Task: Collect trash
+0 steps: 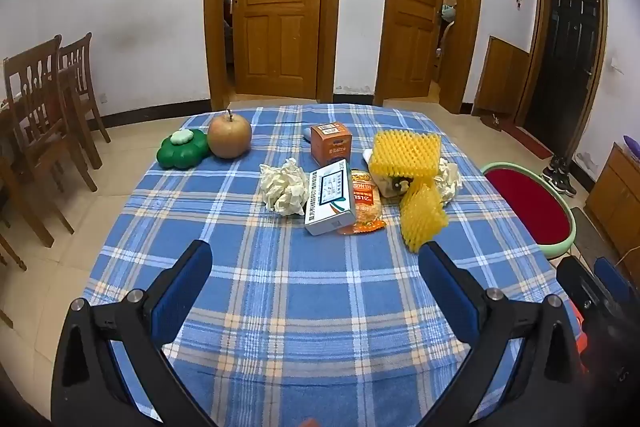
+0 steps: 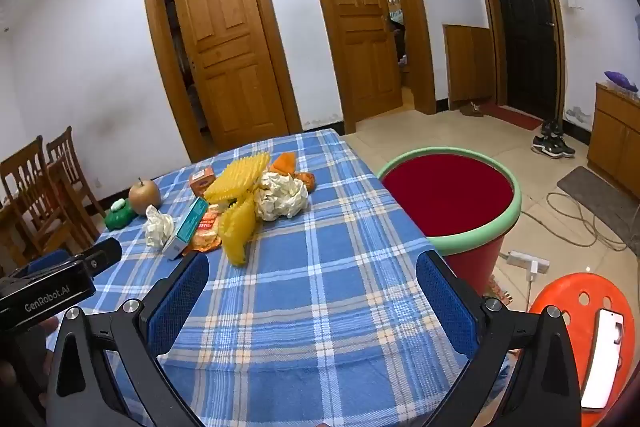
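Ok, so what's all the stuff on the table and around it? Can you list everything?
tablecloth: one, blue plaid, covers the table
apple: one, tan, far left
green box: one, flower-shaped, left of the apple
orange carton: one, far middle
crumpled tissues: two, white, one middle, one right
white box: one, teal trim, middle
snack packet: one, orange, beside the white box
foam nets: two, yellow, right
bin: one, red with green rim, right of the table
stool: one, orange, near right
chairs: two, brown, left
left gripper: jaws open, empty
right gripper: jaws open, empty
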